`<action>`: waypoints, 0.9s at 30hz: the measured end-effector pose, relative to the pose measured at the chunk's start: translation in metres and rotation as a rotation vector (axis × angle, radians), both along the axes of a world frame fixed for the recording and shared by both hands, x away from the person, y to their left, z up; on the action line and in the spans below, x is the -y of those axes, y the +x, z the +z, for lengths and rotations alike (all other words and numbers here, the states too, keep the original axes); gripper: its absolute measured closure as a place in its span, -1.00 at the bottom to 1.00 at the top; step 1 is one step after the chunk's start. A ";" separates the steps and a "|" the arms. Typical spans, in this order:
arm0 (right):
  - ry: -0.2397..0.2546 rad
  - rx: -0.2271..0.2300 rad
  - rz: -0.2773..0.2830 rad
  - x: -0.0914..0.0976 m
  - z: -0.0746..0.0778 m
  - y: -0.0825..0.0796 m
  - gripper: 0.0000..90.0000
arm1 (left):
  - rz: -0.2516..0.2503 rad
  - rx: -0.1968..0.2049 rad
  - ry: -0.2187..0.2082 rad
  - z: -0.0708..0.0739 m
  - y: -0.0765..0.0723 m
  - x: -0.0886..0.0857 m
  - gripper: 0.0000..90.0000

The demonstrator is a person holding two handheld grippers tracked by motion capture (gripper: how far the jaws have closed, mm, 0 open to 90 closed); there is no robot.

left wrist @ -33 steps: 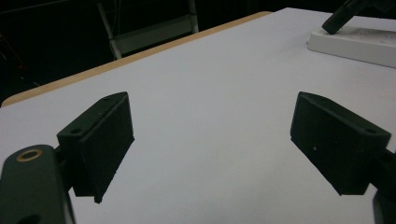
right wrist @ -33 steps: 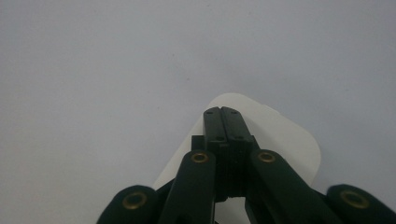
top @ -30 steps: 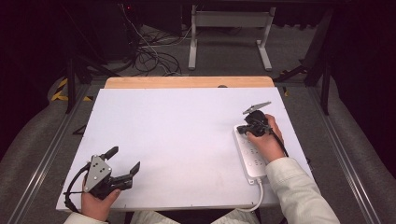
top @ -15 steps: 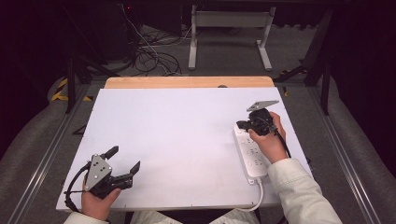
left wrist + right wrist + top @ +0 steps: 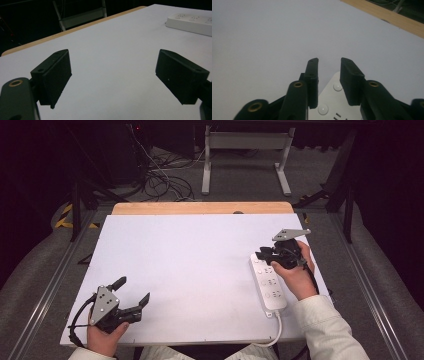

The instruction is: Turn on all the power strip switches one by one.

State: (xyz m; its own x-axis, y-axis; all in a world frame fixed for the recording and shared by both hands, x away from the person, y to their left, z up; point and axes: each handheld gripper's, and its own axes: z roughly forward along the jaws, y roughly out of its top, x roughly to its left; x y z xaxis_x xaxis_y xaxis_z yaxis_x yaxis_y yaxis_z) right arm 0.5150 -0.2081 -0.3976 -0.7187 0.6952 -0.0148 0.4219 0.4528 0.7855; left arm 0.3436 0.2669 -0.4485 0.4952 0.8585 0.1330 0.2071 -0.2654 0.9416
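A white power strip (image 5: 268,282) with several sockets lies on the right side of the white table (image 5: 190,265), long side running front to back. My right gripper (image 5: 260,255) hovers over its far end, jaws a narrow gap apart with nothing between them. In the right gripper view the strip's end (image 5: 332,105) with round buttons lies just beneath that gripper (image 5: 329,72). At the front left my left gripper (image 5: 132,292) rests low over bare table, jaws spread wide and empty. The left gripper view looks past this gripper (image 5: 112,77) to the strip (image 5: 190,21), far off.
The strip's white cord (image 5: 272,335) runs off the table's front edge. A wooden strip (image 5: 200,208) borders the far edge. Beyond it, on the dark floor, are tangled cables (image 5: 160,180) and a metal stand (image 5: 245,150).
My right gripper has shifted slightly to the right over the power strip's far end. The left gripper has stayed put.
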 end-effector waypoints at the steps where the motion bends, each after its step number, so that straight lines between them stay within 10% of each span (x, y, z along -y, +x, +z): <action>1: 0.007 0.008 0.005 0.002 0.002 -0.003 0.43 | 0.000 0.001 -0.002 0.000 0.000 0.000 -0.70; 23: 0.169 0.060 0.099 0.054 -0.009 -0.074 -0.49 | 0.003 0.004 0.000 0.000 -0.001 0.000 -0.70; 27: 0.107 0.095 0.112 0.059 -0.025 -0.084 -0.73 | 0.001 0.001 0.000 0.000 -0.001 0.000 -0.69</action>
